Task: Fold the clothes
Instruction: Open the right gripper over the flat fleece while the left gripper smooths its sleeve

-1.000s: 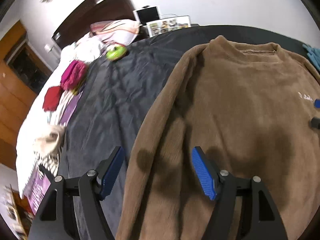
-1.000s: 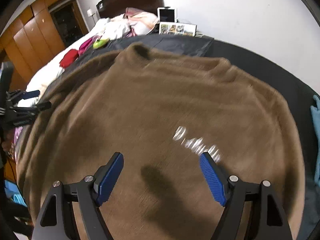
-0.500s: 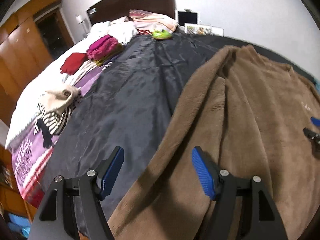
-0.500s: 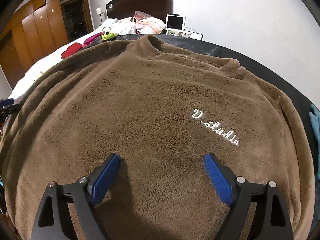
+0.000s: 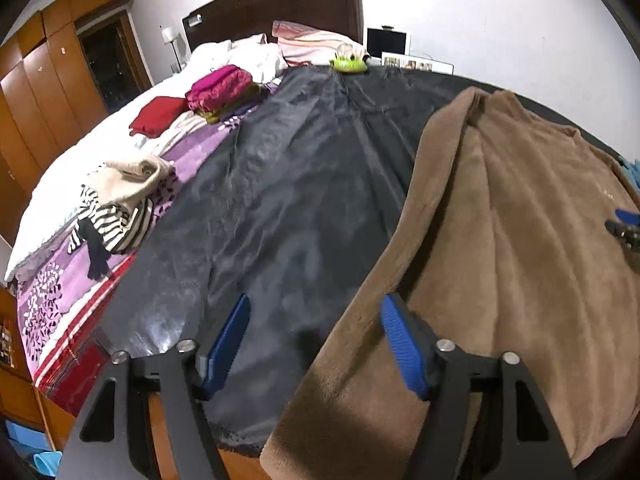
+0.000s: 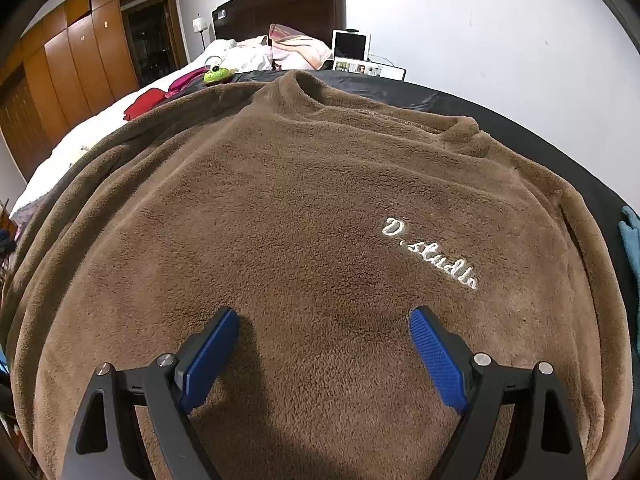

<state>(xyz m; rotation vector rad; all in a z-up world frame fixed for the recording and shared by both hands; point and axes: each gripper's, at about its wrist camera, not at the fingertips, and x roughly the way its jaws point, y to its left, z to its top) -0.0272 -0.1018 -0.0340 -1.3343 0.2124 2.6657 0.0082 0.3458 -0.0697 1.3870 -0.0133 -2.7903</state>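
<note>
A brown fleece sweater with white script lettering lies spread flat on a black sheet over the bed. In the left wrist view the sweater fills the right side, its left sleeve running along the edge. My left gripper is open and empty, low over the sleeve's lower edge where it meets the sheet. My right gripper is open and empty, close over the sweater's lower front. Its tip shows at the right edge of the left wrist view.
Folded clothes lie on the bed's left side: a striped and cream pile, a red item, a magenta stack. A green toy and pillows sit near the headboard. Wooden wardrobes stand left. A teal cloth lies right.
My left gripper has swung left and back, from over the sweater's body to its left sleeve edge. My right gripper has dropped closer to the sweater's front. Both stayed open.
</note>
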